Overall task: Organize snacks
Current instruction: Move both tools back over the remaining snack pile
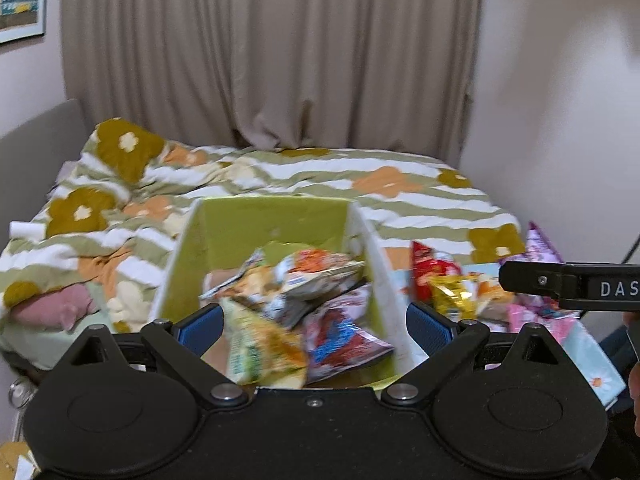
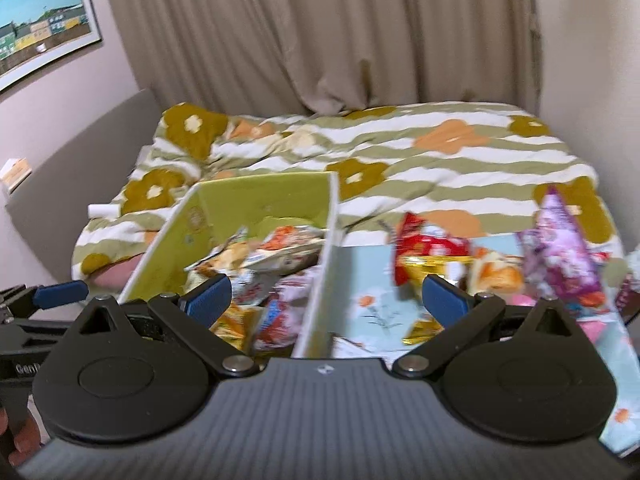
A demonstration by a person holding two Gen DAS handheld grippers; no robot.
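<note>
A green-lined box (image 1: pixel 276 216) sits on the bed and holds several snack packets (image 1: pixel 296 280). It also shows in the right wrist view (image 2: pixel 256 196). My left gripper (image 1: pixel 314 326) is open above the box's near end, over a green-yellow packet (image 1: pixel 264 348) and a red-blue packet (image 1: pixel 344 336); nothing is between its pads. My right gripper (image 2: pixel 326 300) is open and empty over the box's right wall. To the right of the box lie loose snacks: a red packet (image 2: pixel 424 244), a gold packet (image 2: pixel 424 268), an orange packet (image 2: pixel 496 272) and a purple packet (image 2: pixel 560 248).
The loose snacks lie on a light blue flowered sheet (image 2: pixel 372 300). A flower-patterned duvet (image 1: pixel 304 176) covers the bed behind. A beige curtain (image 1: pixel 272 52) hangs at the back. A wall (image 1: pixel 560 120) stands right of the bed. The right gripper's body (image 1: pixel 572 284) shows at right.
</note>
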